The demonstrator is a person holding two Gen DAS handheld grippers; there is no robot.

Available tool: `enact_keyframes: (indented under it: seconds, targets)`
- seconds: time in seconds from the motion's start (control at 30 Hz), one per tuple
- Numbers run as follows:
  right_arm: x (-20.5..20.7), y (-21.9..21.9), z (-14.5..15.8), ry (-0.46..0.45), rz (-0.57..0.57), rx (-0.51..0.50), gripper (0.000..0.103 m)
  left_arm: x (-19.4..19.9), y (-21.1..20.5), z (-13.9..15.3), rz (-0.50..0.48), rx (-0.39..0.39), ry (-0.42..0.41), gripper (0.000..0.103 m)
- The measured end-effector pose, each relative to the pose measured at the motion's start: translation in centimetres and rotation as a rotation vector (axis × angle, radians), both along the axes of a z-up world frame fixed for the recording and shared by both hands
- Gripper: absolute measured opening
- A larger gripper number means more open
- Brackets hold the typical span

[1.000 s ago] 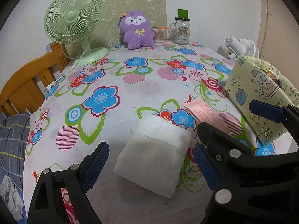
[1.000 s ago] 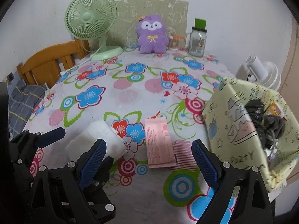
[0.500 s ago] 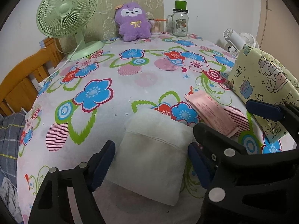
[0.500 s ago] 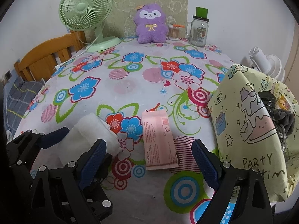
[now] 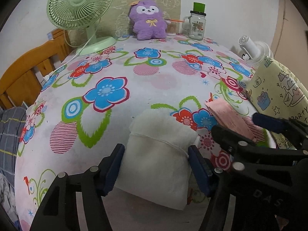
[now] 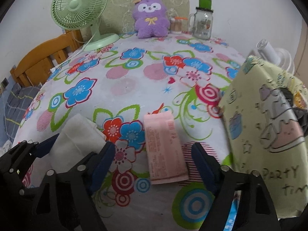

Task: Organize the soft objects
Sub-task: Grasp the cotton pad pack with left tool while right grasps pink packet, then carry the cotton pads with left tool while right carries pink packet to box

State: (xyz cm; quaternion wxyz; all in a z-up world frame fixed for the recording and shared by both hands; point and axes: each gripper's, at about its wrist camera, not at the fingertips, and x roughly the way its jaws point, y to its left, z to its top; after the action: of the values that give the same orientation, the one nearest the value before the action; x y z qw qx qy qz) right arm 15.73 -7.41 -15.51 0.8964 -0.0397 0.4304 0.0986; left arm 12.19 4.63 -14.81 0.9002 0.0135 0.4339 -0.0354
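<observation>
A folded white cloth lies on the floral tablecloth at the near edge. My left gripper straddles it, both blue pads touching its sides; it also shows in the right wrist view. A pink flat packet lies to its right, between the open jaws of my right gripper, which hovers above it. A yellow patterned bag with dark soft items inside stands at the right. A purple plush toy sits at the back.
A green desk fan stands at the back left, its cord trailing over the edge. A glass mug jar with green lid and a swab holder stand by the plush. A wooden chair is left; a white fan right.
My left gripper moved forward and down over the white cloth and its jaws narrowed onto the cloth's sides. My right gripper came lower and closer to the pink packet.
</observation>
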Motion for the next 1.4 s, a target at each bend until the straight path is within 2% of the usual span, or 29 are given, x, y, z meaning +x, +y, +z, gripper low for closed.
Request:
enact_keyframes:
  seconds: [0.27, 0.6, 0.8, 0.9, 1.2, 1.4]
  targets:
    - [1.3, 0.3, -1.0, 0.059, -0.003, 0.026, 0.075, 0.4, 0.0, 0.0, 0.001, -0.006, 0.008, 0.069]
    - [1.5, 0.1, -1.0, 0.055, 0.0, 0.039, 0.061, 0.8, -0.9, 0.0, 0.002, 0.025, 0.004, 0.069]
    - [1.5, -0.7, -0.9, 0.057, 0.003, 0.041, 0.045, 0.8, -1.2, 0.2, 0.014, 0.036, 0.002, 0.069]
    - [1.2, -0.6, -0.9, 0.049, -0.003, 0.008, 0.044, 0.6, -1.6, 0.2, 0.012, 0.066, -0.005, 0.069]
    - [0.3, -1.2, -0.7, 0.067, 0.001, 0.003, 0.043, -0.4, -2.3, 0.5, -0.003, 0.064, -0.001, 0.066]
    - [-0.8, -1.5, 0.0, 0.048, 0.004, -0.001, 0.043, -1.3, -2.8, 1.0, -0.015, 0.057, -0.011, 0.06]
